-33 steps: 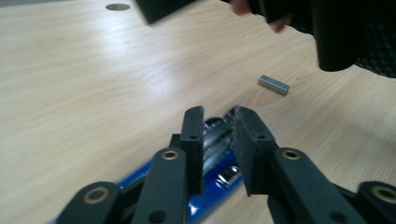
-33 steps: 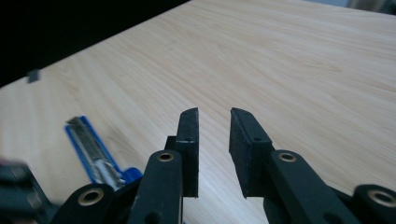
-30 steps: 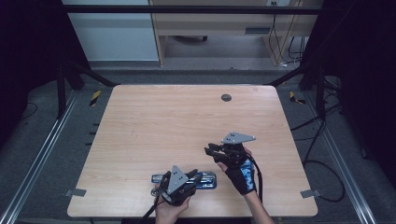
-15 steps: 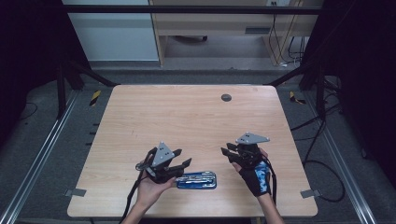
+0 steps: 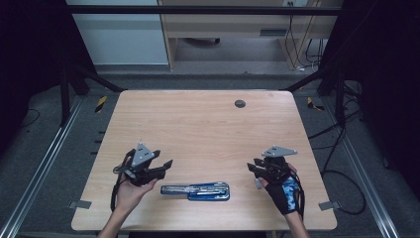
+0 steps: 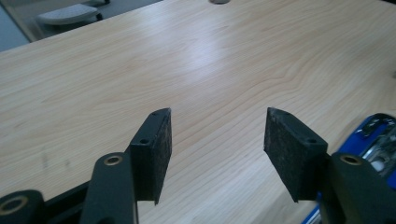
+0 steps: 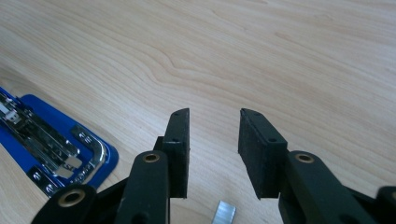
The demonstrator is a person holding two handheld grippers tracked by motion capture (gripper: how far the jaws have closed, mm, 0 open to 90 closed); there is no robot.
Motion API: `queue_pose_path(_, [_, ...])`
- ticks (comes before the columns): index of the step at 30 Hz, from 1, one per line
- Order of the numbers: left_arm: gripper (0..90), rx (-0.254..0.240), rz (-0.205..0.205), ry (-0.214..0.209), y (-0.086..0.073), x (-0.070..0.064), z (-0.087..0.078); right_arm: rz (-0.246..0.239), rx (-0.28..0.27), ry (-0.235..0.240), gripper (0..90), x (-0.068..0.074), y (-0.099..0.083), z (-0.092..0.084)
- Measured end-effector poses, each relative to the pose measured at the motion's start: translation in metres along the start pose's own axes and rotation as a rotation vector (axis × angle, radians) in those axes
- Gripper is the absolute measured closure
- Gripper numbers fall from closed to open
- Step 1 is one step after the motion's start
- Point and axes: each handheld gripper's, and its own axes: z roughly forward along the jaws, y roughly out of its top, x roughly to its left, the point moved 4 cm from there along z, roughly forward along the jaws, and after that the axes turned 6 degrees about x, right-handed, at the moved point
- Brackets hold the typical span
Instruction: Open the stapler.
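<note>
Left gripper (image 5: 167,163): its jaws stand wide apart and have just been opening. Nothing is between them, just bare wood.
Left gripper place: near the left side of the table, held in a hand (image 5: 130,191) that comes in from the near edge. It sits just left of the stapler, not touching it.
Right gripper (image 5: 251,168): its jaws stand partly apart and have just been opening too. Nothing is between them.
Right gripper place: near the right side of the table, in a hand (image 5: 283,191) with a blue and black glove. It is a little way right of the stapler, not touching it.
Stapler (image 5: 195,190): blue, with shiny metal on top. It lies flat and opened out on the table, near the near edge, between the two grippers. Nobody holds it.
Stapler in the left gripper view (image 6: 373,135): it peeks in at the right edge, beside the right jaw.
Stapler in the right gripper view (image 7: 56,149): it lies at the left, with the metal part showing.
Small metal piece (image 7: 223,213): a shiny little block lies on the wood close under the right gripper's jaws.
Table (image 5: 208,129): light wood, with a round dark hole (image 5: 239,103) at the far side.
</note>
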Motion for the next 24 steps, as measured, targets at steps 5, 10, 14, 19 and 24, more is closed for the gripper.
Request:
queue_pose_path(5, [41.4,0.023,-0.032,0.038,-0.017,0.023,-0.006,0.010,0.049,-0.011,64.8,-0.003,-0.009,0.001])
queue_pose_path(10, [41.4,0.037,-0.075,0.068,-0.038,0.042,-0.015,0.014,0.098,-0.011,66.7,-0.002,-0.017,0.003])
queue_pose_path(14, [41.4,0.039,-0.104,0.092,-0.049,0.054,-0.020,0.021,0.127,-0.013,68.4,-0.003,-0.025,0.008])
queue_pose_path(19, [41.5,0.057,-0.122,0.113,-0.058,0.062,-0.021,0.023,0.164,-0.028,69.1,-0.005,-0.034,0.012])
queue_pose_path(24, [41.6,0.071,-0.112,0.125,-0.063,0.061,-0.019,0.029,0.177,-0.037,69.8,-0.006,-0.039,0.013])
